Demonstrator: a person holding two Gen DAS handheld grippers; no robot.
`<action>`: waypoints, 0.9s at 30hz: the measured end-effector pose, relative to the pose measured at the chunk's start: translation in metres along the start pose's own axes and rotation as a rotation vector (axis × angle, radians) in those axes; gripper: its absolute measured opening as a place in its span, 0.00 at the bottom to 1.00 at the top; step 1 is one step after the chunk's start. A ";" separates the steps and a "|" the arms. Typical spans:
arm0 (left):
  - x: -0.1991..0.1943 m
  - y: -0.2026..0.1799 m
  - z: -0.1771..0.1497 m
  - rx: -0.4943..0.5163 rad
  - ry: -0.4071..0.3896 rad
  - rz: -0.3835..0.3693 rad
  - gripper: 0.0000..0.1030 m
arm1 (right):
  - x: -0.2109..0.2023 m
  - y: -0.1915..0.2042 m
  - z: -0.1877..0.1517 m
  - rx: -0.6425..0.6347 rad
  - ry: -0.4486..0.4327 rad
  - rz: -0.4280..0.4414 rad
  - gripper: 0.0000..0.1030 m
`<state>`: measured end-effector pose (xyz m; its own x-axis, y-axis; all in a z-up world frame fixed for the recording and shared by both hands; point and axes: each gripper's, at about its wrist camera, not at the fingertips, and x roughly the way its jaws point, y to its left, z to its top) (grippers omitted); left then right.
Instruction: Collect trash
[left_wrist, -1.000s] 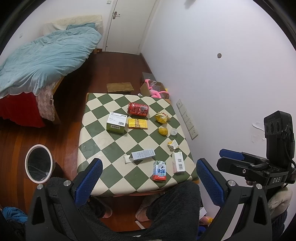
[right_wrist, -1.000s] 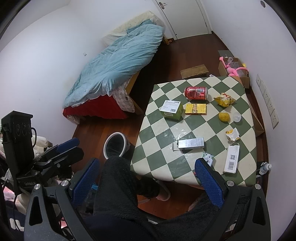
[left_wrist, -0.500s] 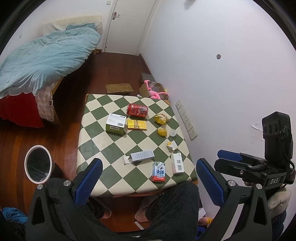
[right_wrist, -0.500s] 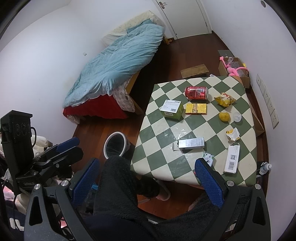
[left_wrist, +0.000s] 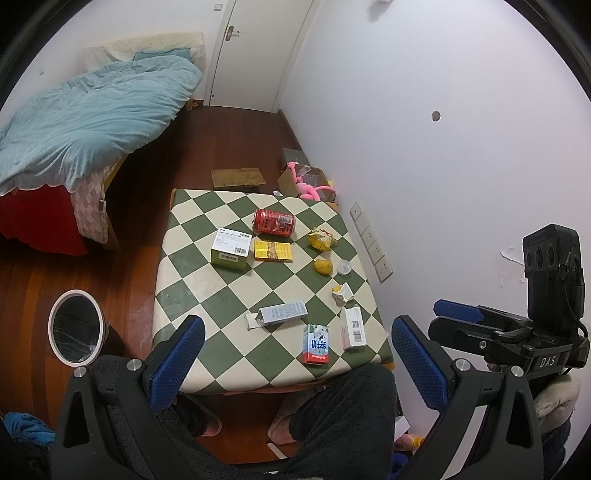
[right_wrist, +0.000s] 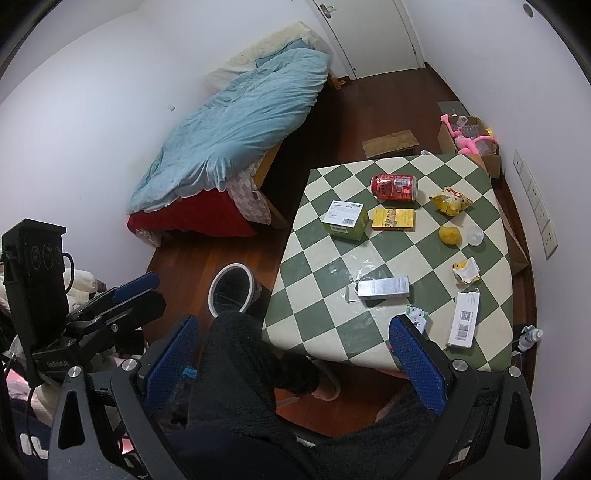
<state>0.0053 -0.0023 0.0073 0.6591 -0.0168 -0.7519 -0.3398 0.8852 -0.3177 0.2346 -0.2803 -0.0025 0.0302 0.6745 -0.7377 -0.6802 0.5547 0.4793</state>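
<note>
A green-and-cream checked table (left_wrist: 192, 258) (right_wrist: 306, 236) carries several pieces of trash: a red can (left_wrist: 274, 221) (right_wrist: 393, 187), a green box (left_wrist: 229, 248), a yellow packet (left_wrist: 272, 251), a crumpled yellow wrapper (left_wrist: 322, 237), a silver carton (left_wrist: 282, 312), a small milk carton (left_wrist: 316, 343) and a white box (left_wrist: 352, 327). A white-rimmed bin (left_wrist: 76, 327) (right_wrist: 232, 289) stands on the floor left of the table. My left gripper (left_wrist: 295, 365) and right gripper (right_wrist: 295, 365) are both open and empty, held high above the table's near edge.
A bed with a blue duvet (left_wrist: 92, 118) stands at the left. A cardboard box with a pink toy (left_wrist: 308, 181) sits on the floor behind the table. A white wall with sockets (left_wrist: 371, 242) runs along the right. My dark-clad legs (left_wrist: 332, 417) are below.
Both views have shifted only slightly; the left gripper has drifted a little back from the table. Nothing was taken hold of or let go.
</note>
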 end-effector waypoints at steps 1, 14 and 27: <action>-0.001 -0.001 0.003 0.000 0.000 0.000 1.00 | 0.000 0.000 0.000 0.000 0.000 0.000 1.00; -0.002 -0.001 0.005 0.002 -0.006 0.001 1.00 | -0.001 0.002 0.000 -0.001 -0.003 0.001 1.00; -0.003 -0.004 0.009 0.002 -0.012 -0.002 1.00 | -0.001 0.004 0.001 -0.002 -0.003 0.002 1.00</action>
<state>0.0104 -0.0017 0.0162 0.6675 -0.0131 -0.7445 -0.3371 0.8862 -0.3178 0.2332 -0.2781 0.0003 0.0311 0.6773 -0.7350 -0.6815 0.5523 0.4801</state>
